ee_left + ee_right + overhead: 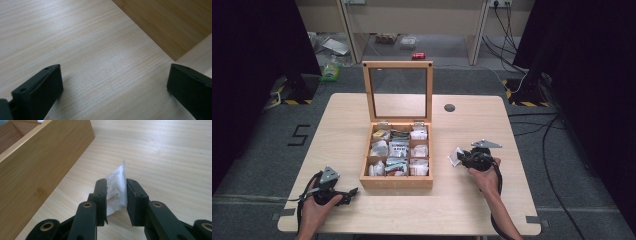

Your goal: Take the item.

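White sachet (117, 187) with dark print, centre of the right gripper view. Honey-brown wooden box (396, 181) mid-frame in the high view; pale wood-grain table (472, 205); black grippers.

White printed sachet (116, 188) stood on edge, tilted, on table at 3 o'clock of wooden box (396, 181), nearby.

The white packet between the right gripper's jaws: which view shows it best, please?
The right gripper view: the packet stands close up between the jaws, print visible. The high view shows it small, beside the box.
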A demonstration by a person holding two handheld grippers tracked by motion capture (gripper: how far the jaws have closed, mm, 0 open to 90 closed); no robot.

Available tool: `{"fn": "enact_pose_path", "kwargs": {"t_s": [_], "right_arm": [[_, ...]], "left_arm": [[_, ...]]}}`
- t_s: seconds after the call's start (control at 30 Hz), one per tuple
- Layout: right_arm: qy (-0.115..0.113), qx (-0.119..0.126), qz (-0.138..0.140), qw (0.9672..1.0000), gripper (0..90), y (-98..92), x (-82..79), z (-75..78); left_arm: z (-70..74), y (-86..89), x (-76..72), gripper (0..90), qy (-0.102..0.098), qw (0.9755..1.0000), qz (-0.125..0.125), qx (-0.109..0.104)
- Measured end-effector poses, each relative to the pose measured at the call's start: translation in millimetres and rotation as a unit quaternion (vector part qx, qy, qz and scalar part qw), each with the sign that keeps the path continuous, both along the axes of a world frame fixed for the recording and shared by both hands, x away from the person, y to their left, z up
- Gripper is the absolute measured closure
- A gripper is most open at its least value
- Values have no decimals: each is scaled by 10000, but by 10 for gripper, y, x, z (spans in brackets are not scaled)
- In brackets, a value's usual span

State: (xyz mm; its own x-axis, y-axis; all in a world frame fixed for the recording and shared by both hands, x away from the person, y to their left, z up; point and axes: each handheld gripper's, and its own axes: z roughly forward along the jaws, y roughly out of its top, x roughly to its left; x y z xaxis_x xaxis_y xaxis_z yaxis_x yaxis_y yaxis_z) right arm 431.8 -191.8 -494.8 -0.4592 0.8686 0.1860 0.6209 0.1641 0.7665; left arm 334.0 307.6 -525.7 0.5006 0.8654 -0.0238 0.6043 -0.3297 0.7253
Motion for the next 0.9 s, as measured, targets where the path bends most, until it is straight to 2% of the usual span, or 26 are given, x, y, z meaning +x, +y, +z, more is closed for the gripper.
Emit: {"fn": "enact_pose_path", "kwargs": {"t_s": [0.27,0.53,0.9], "right_arm": [[5,-31,-28,10000,581,8,4,25],[18,43,-204,9998,478,-6,6,76],[-66,169,-322,9993,447,-50,4,147]], "left_arm": [[0,0,0,0,-1,10000,0,0],[0,0,0,0,0,10000,1,-1],[0,0,0,0,-1,10000,1,-1]]}}
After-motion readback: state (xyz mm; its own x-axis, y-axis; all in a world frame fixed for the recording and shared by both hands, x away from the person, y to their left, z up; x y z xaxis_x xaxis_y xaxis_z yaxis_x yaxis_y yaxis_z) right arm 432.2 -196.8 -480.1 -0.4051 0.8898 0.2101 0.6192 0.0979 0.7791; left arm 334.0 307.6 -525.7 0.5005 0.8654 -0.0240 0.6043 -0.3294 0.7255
